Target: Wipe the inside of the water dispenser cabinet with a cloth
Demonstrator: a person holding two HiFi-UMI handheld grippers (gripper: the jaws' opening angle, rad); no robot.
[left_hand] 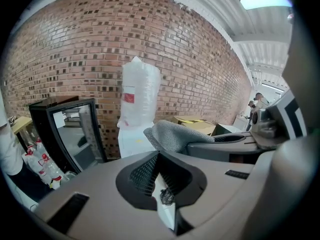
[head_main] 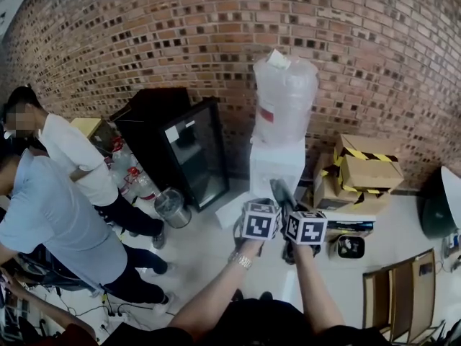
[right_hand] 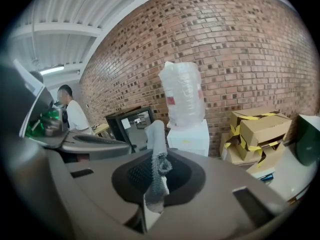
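The right gripper (right_hand: 157, 179) is pinching the cloth (right_hand: 155, 134); the left gripper (left_hand: 161, 183) is sitting closed, seemingly empty. It should be opening the dispenser (head_main: 277, 166) before wiping.

no legible text, labels or numbers anywhere

A storeroom or workshop corner — bare brick wall (head_main: 144, 27), taped cardboard boxes (head_main: 364, 168), corrugated metal ceiling (right_hand: 75, 14).
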